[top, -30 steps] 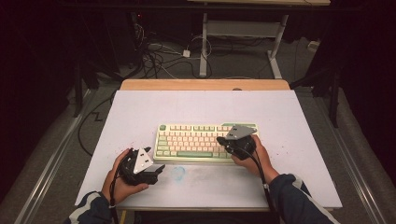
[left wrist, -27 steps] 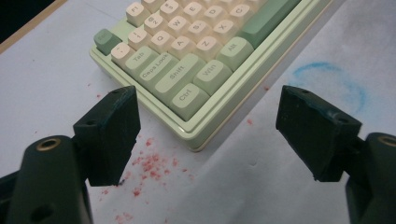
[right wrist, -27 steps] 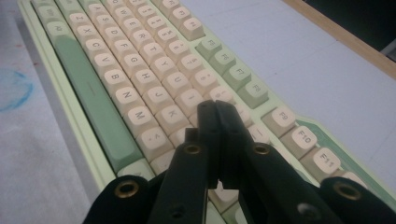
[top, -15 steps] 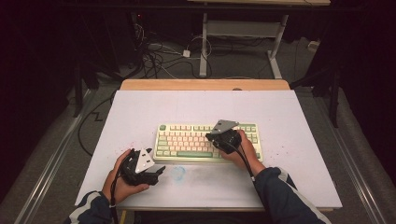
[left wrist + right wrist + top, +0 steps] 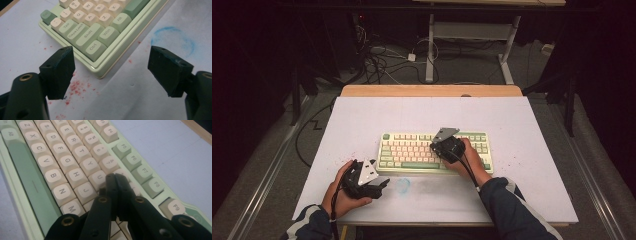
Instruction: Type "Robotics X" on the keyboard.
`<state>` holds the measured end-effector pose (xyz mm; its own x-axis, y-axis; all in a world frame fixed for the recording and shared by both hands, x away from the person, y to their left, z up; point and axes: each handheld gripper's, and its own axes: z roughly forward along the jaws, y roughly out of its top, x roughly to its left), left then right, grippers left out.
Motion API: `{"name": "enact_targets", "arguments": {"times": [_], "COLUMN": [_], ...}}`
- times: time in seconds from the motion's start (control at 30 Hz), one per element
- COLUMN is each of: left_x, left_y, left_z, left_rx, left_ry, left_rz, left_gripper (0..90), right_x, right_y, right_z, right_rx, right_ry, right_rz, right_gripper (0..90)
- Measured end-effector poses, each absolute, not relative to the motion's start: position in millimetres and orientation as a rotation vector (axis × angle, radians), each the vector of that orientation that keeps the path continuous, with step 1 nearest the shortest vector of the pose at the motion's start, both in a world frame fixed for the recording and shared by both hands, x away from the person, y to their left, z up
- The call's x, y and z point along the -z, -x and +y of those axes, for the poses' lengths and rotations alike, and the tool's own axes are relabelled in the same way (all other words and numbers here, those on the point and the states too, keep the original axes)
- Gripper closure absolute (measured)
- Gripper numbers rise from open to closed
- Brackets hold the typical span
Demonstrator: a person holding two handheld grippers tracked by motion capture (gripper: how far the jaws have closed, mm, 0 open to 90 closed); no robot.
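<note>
A pale green keyboard [image 5: 432, 152] with cream keys lies in the middle of the white table top [image 5: 432, 115]. My right gripper [image 5: 438, 145] is over the keyboard's middle keys, jaws shut with nothing between them. In the right gripper view its closed tips [image 5: 115, 180] hover over the keys near U and I on the keyboard [image 5: 62, 167]. My left gripper [image 5: 382, 184] rests at the keyboard's near left corner, jaws open. In the left gripper view its gap [image 5: 111, 63] frames the Ctrl corner of the keyboard [image 5: 100, 37].
A faint blue ring mark [image 5: 402, 185] and red specks [image 5: 75, 86] stain the white sheet near the left gripper. Beyond the table's wooden far edge [image 5: 432, 90] are cables and a desk frame [image 5: 472, 45] on the floor.
My right gripper has moved left along the keyboard, from its right end to over the middle keys. The left gripper has stayed put.
</note>
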<state>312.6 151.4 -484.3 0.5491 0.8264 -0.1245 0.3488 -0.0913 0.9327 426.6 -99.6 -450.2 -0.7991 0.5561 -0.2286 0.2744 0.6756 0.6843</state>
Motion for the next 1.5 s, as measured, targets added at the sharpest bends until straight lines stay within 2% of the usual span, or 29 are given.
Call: {"name": "enact_targets", "arguments": {"times": [0.37,0.53,0.83,1.0,1.5], "left_x": [485.9,487.5,487.5,487.6,485.5], "left_y": [-313.9,-315.7,-316.5,-316.1,-316.6], "left_z": [151.0,151.3,153.2,153.3,154.4], "left_rx": [-0.538,-0.54,-0.545,-0.546,-0.567], "left_ry": [-1.688,-1.696,-1.699,-1.706,-1.688], "left_rz": [1.002,1.012,1.018,1.014,1.024], "left_gripper": [20.5,20.5,20.7,20.7,22.1], "right_x": [441.2,435.0,426.8,424.9,419.7], "right_y": [-423.1,-418.7,-406.7,-396.5,-365.7], "right_z": [-110.9,-118.8,-128.6,-135.5,-175.8], "right_rx": [-1.015,-1.075,-1.143,-1.163,-1.186], "right_ry": [-0.685,-0.682,-0.632,-0.625,-0.668], "right_rz": [2.416,2.379,2.326,2.275,2.163], "right_gripper": [87.3,78.8,51.1,38.6,29.0]}}
